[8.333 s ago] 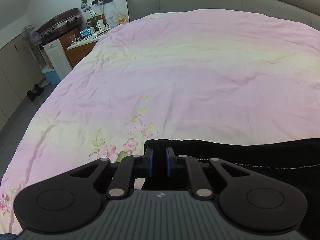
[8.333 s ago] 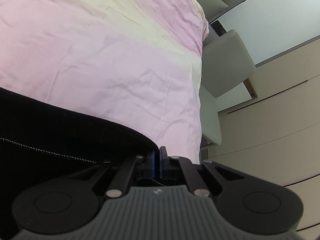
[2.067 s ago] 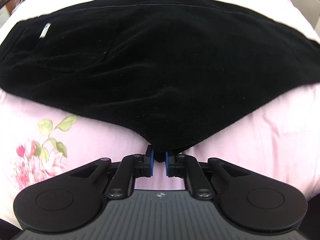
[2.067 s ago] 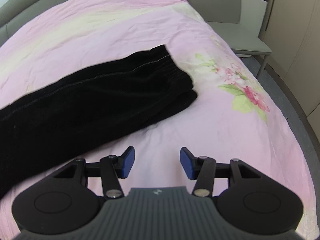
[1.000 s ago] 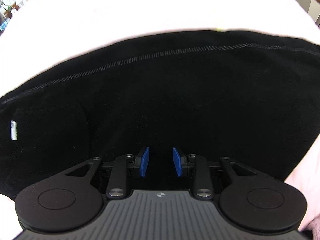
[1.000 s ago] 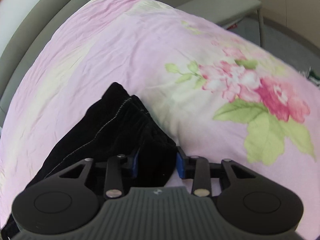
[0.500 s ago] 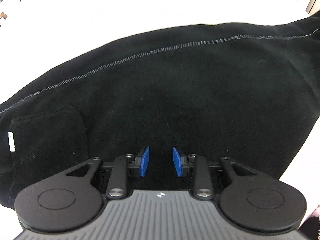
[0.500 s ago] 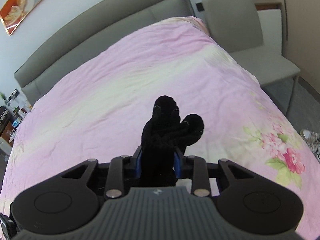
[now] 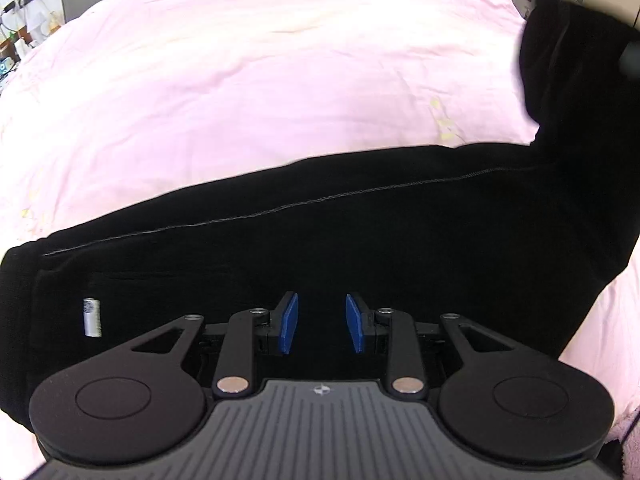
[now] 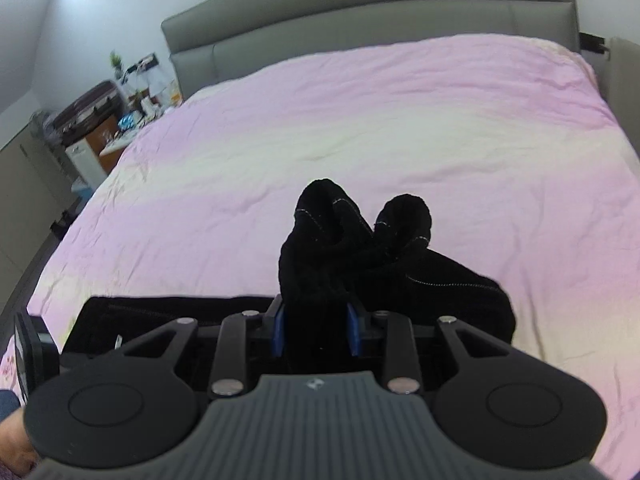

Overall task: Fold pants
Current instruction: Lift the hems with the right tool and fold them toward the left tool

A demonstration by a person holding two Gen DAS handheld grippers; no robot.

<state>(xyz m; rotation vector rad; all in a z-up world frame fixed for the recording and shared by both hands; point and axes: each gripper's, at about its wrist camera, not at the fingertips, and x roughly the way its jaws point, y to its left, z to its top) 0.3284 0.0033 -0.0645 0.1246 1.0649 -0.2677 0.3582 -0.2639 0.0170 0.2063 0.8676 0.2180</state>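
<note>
The black pants [image 9: 360, 232] lie across the pink bed cover [image 9: 280, 80], with a white label [image 9: 91, 317] near their left end. My left gripper [image 9: 322, 324] hovers above them, its blue pads apart and no cloth pinched between them. The pants' right end rises off the bed at the upper right of the left wrist view. In the right wrist view my right gripper [image 10: 316, 330] is shut on the bunched leg ends [image 10: 352, 240] and holds them up above the bed. The rest of the pants [image 10: 160, 312] lies flat below and to the left.
A grey padded headboard [image 10: 360, 12] closes the far side of the bed. A cluttered bedside desk [image 10: 112, 120] stands at the far left beside the bed cover [image 10: 400, 120]. The bed's left edge drops to the floor there.
The right gripper closed on the leg ends, lifted them off the bed and swung them left over the pants. The left gripper rose from the cloth with its pads equally apart.
</note>
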